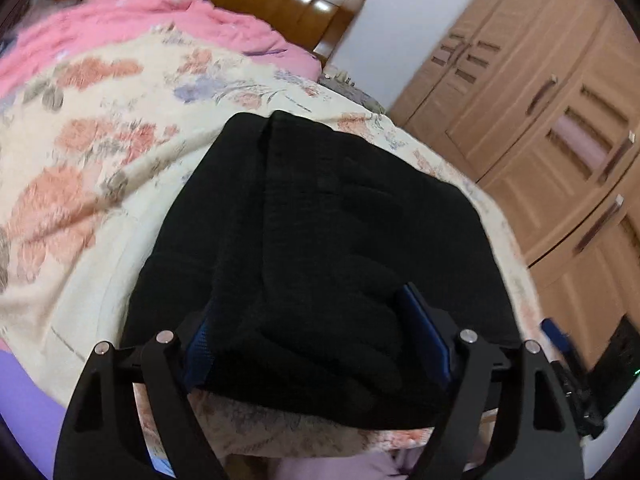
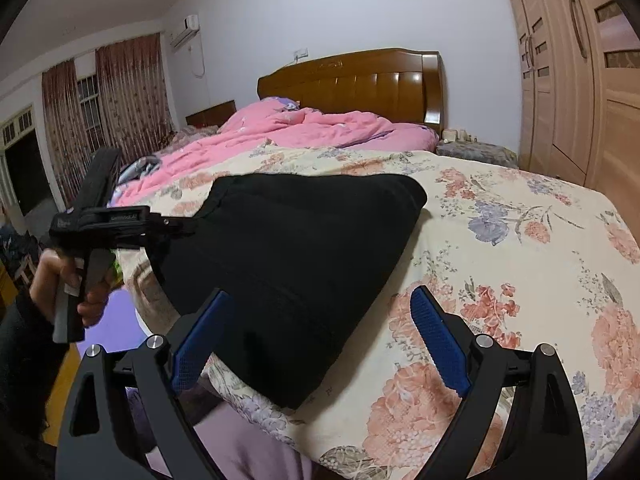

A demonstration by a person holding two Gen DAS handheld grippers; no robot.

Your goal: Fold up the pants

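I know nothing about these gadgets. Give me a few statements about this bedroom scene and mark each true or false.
1. The black pants lie folded on the flowery bedspread. True.
2. The right gripper is clamped shut on the pants. False: its blue fingers stand wide apart, and only one of them overlaps the pants' edge.
3. A bunched fold of the pants sits between the left gripper fingers. True.
4. The quilt near the headboard is green. False: it is pink.
5. The wardrobe doors stand open. False: they are closed.
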